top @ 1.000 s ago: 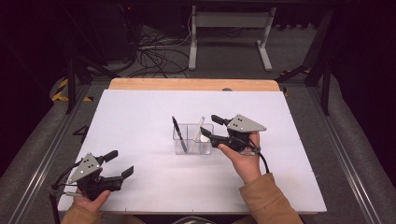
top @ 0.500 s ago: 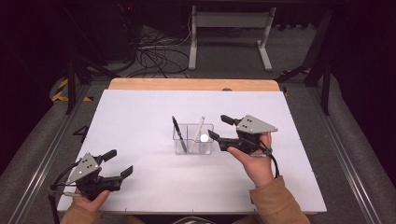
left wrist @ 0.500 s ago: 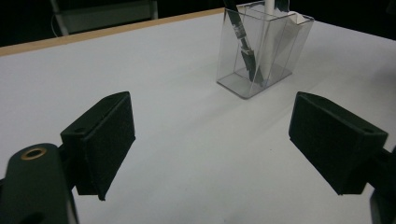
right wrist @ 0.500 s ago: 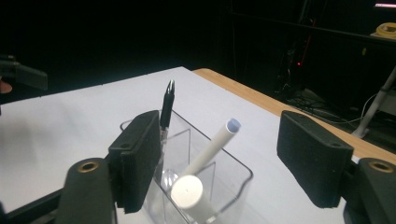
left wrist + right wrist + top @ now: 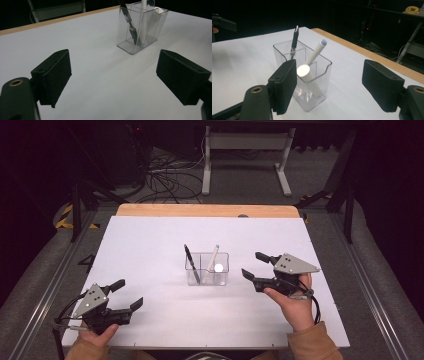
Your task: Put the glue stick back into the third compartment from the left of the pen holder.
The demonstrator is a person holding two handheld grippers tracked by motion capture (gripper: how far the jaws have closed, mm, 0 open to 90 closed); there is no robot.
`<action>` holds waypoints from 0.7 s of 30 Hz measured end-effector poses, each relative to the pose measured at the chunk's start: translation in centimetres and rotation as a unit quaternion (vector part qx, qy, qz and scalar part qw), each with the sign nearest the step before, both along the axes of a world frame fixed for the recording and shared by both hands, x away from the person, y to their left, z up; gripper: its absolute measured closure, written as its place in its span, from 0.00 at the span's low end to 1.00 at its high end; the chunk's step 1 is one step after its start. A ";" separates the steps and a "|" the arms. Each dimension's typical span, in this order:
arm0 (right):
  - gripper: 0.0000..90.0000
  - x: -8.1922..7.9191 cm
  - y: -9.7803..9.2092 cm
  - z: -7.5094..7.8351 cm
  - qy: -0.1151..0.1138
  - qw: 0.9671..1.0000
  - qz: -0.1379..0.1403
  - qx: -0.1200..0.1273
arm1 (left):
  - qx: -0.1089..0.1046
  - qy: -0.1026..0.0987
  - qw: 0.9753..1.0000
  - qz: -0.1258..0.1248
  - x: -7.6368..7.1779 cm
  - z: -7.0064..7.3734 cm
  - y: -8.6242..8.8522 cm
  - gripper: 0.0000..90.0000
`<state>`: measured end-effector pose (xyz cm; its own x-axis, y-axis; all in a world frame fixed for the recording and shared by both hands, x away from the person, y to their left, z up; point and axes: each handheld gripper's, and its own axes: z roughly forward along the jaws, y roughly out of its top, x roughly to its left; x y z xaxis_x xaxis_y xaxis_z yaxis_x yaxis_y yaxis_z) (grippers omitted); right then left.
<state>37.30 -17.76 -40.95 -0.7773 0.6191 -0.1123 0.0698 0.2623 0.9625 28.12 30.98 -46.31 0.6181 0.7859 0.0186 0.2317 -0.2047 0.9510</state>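
A clear plastic holder [image 5: 223, 279] stands mid-table. It holds a black pen [image 5: 189, 260], a thin white pen [image 5: 212, 256] and a white round-ended marker [image 5: 218, 268], all leaning. My right gripper [image 5: 252, 264] is open just right of the holder, apart from it, with nothing between its jaws. In the right gripper view the holder [image 5: 322, 82] sits close ahead between the jaws of the right gripper [image 5: 333, 87], with the marker [image 5: 303, 71] nearest. My left gripper [image 5: 129, 293] is open near the front left corner. In the left gripper view the holder [image 5: 140, 32] stands far beyond the left gripper [image 5: 113, 75].
The white tabletop [image 5: 150, 250] ends in a wooden strip [image 5: 207, 210] at the far edge. Metal rails [image 5: 45, 285] run along both sides. Cables [image 5: 165, 175] and a stand's legs [image 5: 245, 160] lie on the floor beyond.
My right gripper has pulled back to the right, away from the holder. The white marker stays in the holder. The left gripper has not moved.
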 end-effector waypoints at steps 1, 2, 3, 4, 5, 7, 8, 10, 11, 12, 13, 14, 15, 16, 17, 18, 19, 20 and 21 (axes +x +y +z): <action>0.32 -0.1 -0.2 -0.2 0.000 1.000 0.000 -0.001 | 0.000 0.000 1.000 0.000 0.0 0.0 0.0 0.15; 0.32 -0.2 -0.5 -0.4 0.001 1.000 0.000 -0.002 | -0.001 -0.001 1.000 0.000 0.0 0.0 0.0 0.15; 0.32 -0.3 -0.7 -0.6 0.003 1.000 0.001 -0.003 | -0.001 -0.001 1.000 0.000 0.0 0.0 0.0 0.15; 0.32 -0.4 -0.8 -0.8 0.004 1.000 0.003 -0.005 | 0.000 -0.002 1.000 0.000 0.0 0.0 -0.1 0.15; 0.32 -0.5 -1.0 -1.0 0.004 1.000 0.004 -0.006 | 0.001 -0.001 1.000 -0.001 0.0 0.0 -0.1 0.15; 0.32 -0.7 -1.4 -1.4 0.006 1.000 0.005 -0.007 | 0.003 -0.004 1.000 -0.002 0.0 0.1 -0.1 0.14; 0.32 -0.9 -1.6 -1.6 0.009 1.000 0.007 -0.006 | 0.004 -0.003 1.000 -0.002 0.0 0.1 -0.1 0.14; 0.32 -1.1 -2.0 -2.1 0.006 1.000 0.014 -0.003 | 0.002 -0.002 1.000 -0.002 0.0 0.1 -0.2 0.14; 0.32 -1.2 -2.1 -2.3 0.006 1.000 0.016 -0.004 | 0.003 -0.003 1.000 -0.003 0.0 0.1 -0.2 0.13; 0.32 -1.3 -2.3 -2.6 0.008 1.000 0.017 -0.005 | 0.003 -0.004 1.000 -0.003 -0.1 0.1 -0.2 0.13; 0.32 -1.3 -2.5 -2.9 0.010 1.000 0.016 -0.006 | 0.003 -0.005 1.000 -0.004 -0.1 0.1 -0.2 0.13; 0.32 -1.4 -2.6 -3.2 0.014 1.000 0.013 -0.009 | 0.004 -0.006 1.000 -0.004 -0.1 0.1 -0.3 0.13; 0.32 -1.4 -2.9 -3.5 0.020 1.000 0.010 -0.010 | 0.008 -0.008 1.000 -0.005 0.0 0.1 -0.2 0.13; 0.32 -1.5 -3.1 -3.8 0.025 1.000 0.007 -0.010 | 0.008 -0.009 1.000 -0.006 0.0 0.1 -0.3 0.12; 0.32 -1.5 -3.3 -4.1 0.028 1.000 0.004 -0.010 | 0.005 -0.007 1.000 -0.007 0.0 0.1 -0.3 0.12; 0.32 -1.6 -3.5 -4.4 0.033 0.999 0.001 -0.010 | 0.003 -0.007 1.000 -0.006 -0.1 0.0 -0.4 0.12; 0.32 -1.6 -3.7 -4.7 0.036 0.999 -0.001 -0.010 | 0.005 -0.007 1.000 -0.006 -0.1 0.0 -0.4 0.12; 0.32 -1.7 -3.9 -5.0 0.039 0.999 -0.002 -0.011 | 0.007 -0.007 1.000 -0.007 0.0 0.0 -0.4 0.12; 0.32 -1.7 -4.1 -5.3 0.041 0.999 -0.002 -0.012 | 0.006 -0.007 1.000 -0.008 0.0 0.0 -0.4 0.12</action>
